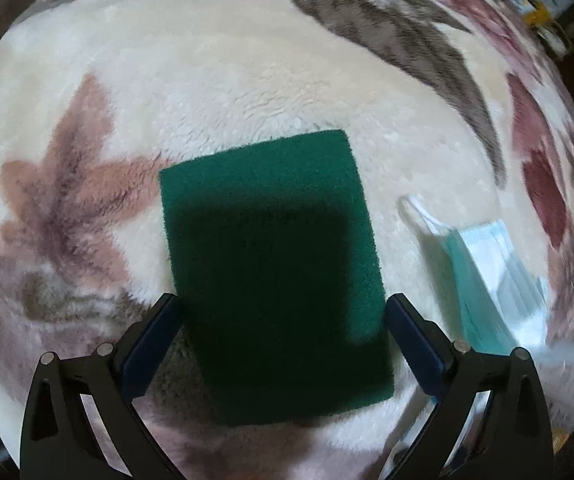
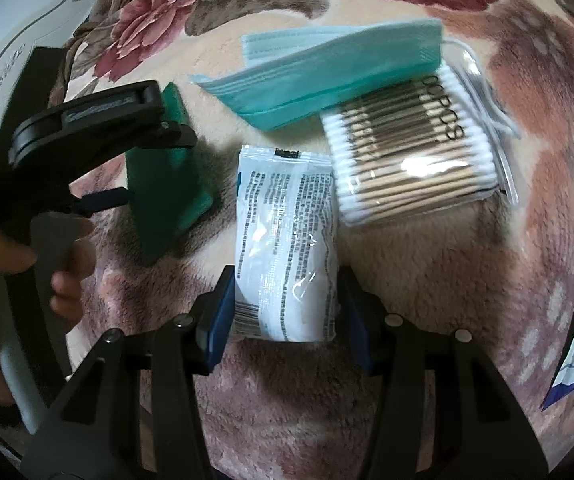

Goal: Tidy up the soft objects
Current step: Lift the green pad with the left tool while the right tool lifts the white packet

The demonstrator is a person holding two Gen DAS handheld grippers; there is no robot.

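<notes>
**Both hands full over the flowered blanket**

My left fingers [image 1: 285, 312] are clamping a green scouring pad [image 1: 275, 264] by its two long edges, holding it just above the blanket [image 1: 207, 80]. My right fingers [image 2: 287, 308] are gripping a white wipes packet [image 2: 287, 256] — pads pressing on both sides. Beyond it are lying a teal face mask [image 2: 327, 68] and a cotton swab pack [image 2: 415, 152], the mask overlapping the pack's far edge.
</notes>
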